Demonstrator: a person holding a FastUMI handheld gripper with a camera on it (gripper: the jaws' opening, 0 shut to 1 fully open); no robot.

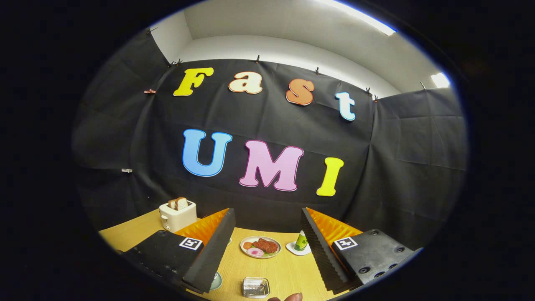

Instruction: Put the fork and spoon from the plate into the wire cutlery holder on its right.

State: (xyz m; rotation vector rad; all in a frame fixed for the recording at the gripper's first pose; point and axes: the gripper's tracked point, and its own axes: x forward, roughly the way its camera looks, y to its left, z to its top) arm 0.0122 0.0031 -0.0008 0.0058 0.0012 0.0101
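Overhead, the gripper (267,246) hangs wide open and empty above the wire cutlery holder (256,287); fork and spoon, likely light, stiff and slippery, suit a mid-handle pinch.

Black cloth walls (397,159) enclose a light wooden table (288,271) beneath a white ceiling with strip lights (359,16).

Tongs (267,251) gape over bare table (288,271); food plate (260,247) and can (301,241) stand beyond.

Wire cutlery holder (256,287) upright, right of plate (217,282)
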